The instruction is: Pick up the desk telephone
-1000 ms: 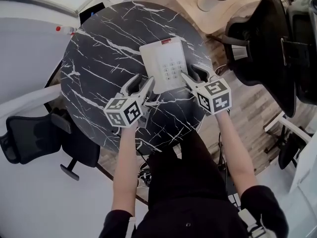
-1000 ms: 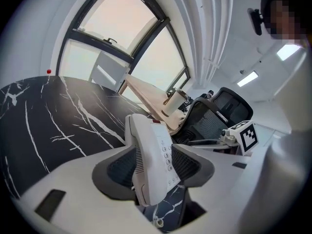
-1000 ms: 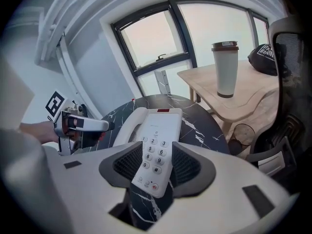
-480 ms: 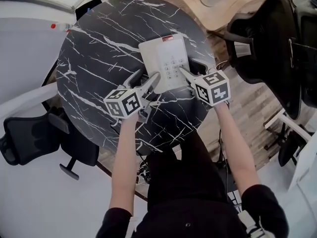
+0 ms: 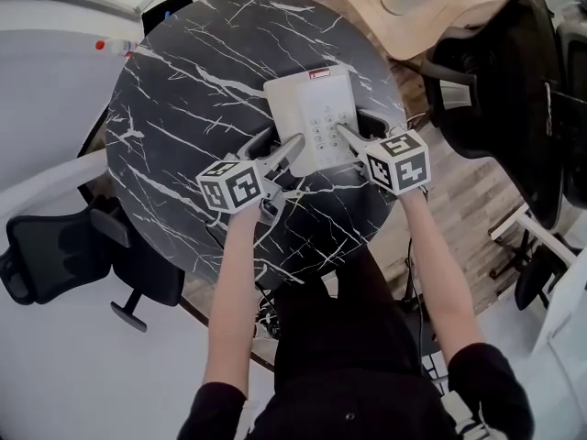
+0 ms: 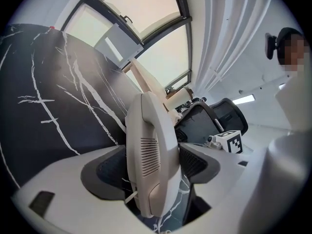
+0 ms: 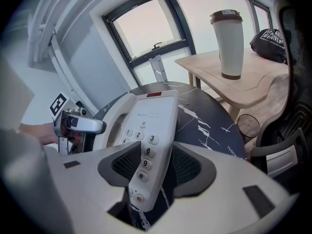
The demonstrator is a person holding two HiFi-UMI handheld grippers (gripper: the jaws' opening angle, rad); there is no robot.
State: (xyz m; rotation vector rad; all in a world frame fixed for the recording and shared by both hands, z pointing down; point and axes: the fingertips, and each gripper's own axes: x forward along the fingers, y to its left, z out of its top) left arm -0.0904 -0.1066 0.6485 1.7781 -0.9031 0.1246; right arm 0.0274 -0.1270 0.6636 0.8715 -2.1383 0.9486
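The desk telephone (image 5: 312,117) lies flat on the round black marble table (image 5: 174,136), at about 3 o'clock from the tabletop's middle and near that rim. The left gripper (image 5: 280,147) is at the phone's 7 o'clock corner. Its jaws have just been opening and now stand released on either side of the handset (image 6: 151,155), which nearly fills the gap, with no squeeze that I can see. The right gripper (image 5: 358,128) is at the phone's 4 o'clock edge. Its jaws have just been opening too and stand apart around the keypad (image 7: 144,150) side, with a dark gap showing beside one pad. The phone looks like a light, stiff, hollow plastic shell with smooth and probably slippery faces. The handset seems only to rest in its cradle, so tilting could tip it out. The safest hold is likely a pinch on both long edges at once, lifting level. The readable writing is the key digits 2, 3, 6, 9 and #. At the phone's 12 o'clock end is a red label strip, and the small print on it and above the keys is too fine to read
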